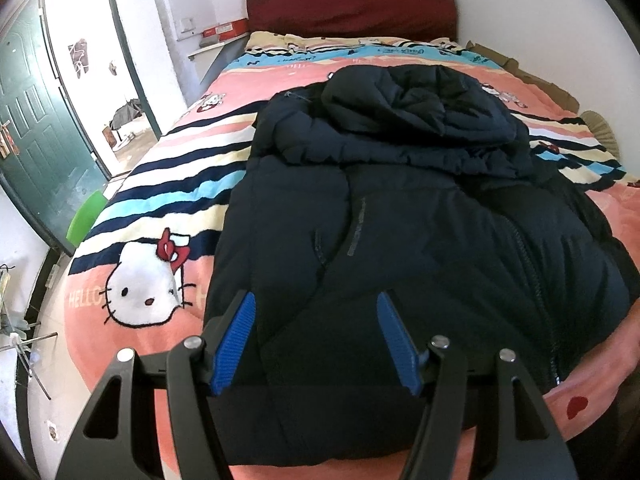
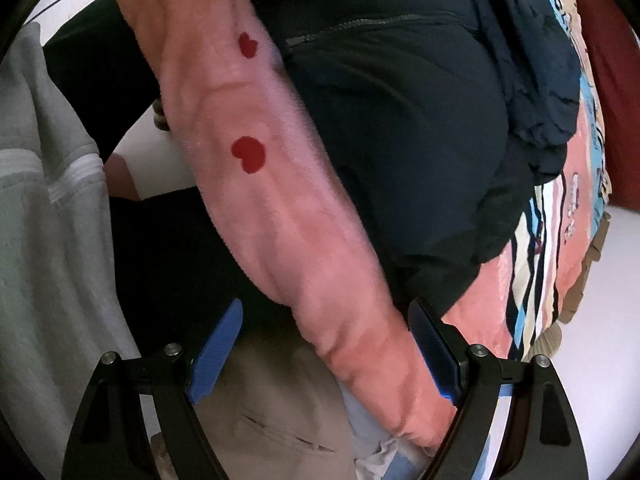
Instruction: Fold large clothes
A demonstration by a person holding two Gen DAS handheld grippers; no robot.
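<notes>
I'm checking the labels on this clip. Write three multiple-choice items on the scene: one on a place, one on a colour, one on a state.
1. Where does the jacket lie?
A. on the floor
B. on the blanket that covers the bed
C. on a chair

2. What colour are the gripper pads?
A. blue
B. red
C. yellow

3. How does the left gripper stand?
A. shut on the hood
B. shut on the blanket
C. open, gripping nothing

Answers:
1. B: the dark jacket is spread over the pink striped blanket, its hood towards the headboard.
2. A: both wrist views show blue ribbed pads on black fingers.
3. C: its jaws stand wide apart over the jacket's near end, and no cloth is pinched between them.
</notes>
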